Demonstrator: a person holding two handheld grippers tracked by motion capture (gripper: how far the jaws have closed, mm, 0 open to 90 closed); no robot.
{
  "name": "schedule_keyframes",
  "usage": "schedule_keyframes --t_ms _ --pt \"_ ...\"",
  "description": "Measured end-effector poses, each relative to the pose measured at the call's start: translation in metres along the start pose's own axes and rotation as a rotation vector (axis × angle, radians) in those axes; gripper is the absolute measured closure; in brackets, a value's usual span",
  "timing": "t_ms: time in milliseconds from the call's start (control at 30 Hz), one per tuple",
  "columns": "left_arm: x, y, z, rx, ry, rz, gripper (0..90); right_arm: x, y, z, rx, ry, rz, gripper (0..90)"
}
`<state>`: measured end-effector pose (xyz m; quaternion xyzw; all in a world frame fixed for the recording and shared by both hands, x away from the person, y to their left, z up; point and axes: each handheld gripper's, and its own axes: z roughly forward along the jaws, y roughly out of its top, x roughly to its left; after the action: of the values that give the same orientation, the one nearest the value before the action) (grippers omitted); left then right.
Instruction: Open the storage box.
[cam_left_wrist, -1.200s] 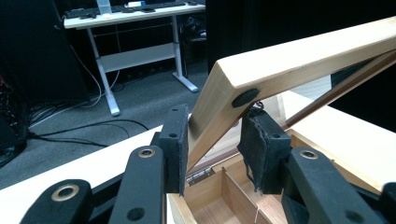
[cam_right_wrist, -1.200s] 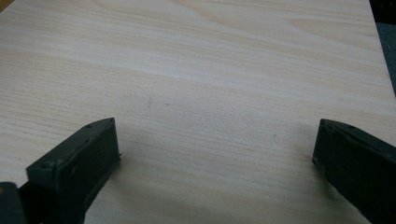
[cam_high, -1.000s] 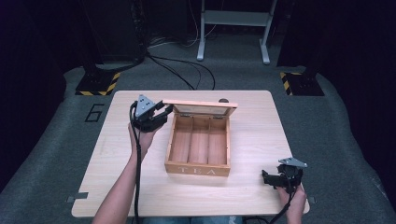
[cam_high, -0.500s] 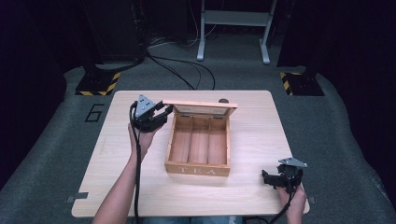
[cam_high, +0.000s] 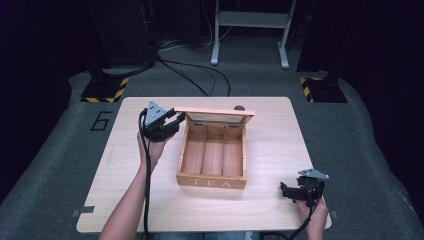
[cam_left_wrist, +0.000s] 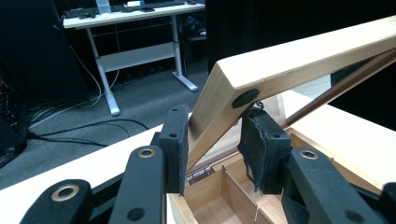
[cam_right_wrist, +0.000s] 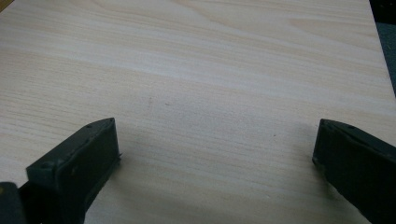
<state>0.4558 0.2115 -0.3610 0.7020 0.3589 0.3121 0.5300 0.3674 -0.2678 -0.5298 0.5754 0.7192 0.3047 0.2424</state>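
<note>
A wooden tea box with three bare compartments stands at the middle of the table, its lid raised at the far side. My left gripper is at the lid's left corner. In the left gripper view the lid passes between the two pads, and my left gripper is shut on its corner, above the box's hinge. My right gripper rests low near the table's front right corner. In its own view my right gripper stands wide open over bare wood.
The light wooden table sits on grey carpet with a printed number. Black stands with yellow-striped bases and cables lie behind the table. A white desk frame stands farther back.
</note>
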Motion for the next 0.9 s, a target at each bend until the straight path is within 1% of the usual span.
schedule_keyframes --t_ms 267,300,900 --pt "0.0001 0.0002 0.0001 0.001 0.0 0.001 62.3 -0.0001 0.0 0.0 0.0 0.0 -0.001 0.0" --pt "0.0002 0.0004 -0.0005 0.009 -0.005 0.001 62.3 -0.0001 0.0 0.0 0.0 0.0 -0.001 0.0" --pt "0.0003 0.0007 -0.0005 0.011 -0.007 0.002 62.3 0.0 0.0 0.0 0.0 0.0 0.0 0.0"
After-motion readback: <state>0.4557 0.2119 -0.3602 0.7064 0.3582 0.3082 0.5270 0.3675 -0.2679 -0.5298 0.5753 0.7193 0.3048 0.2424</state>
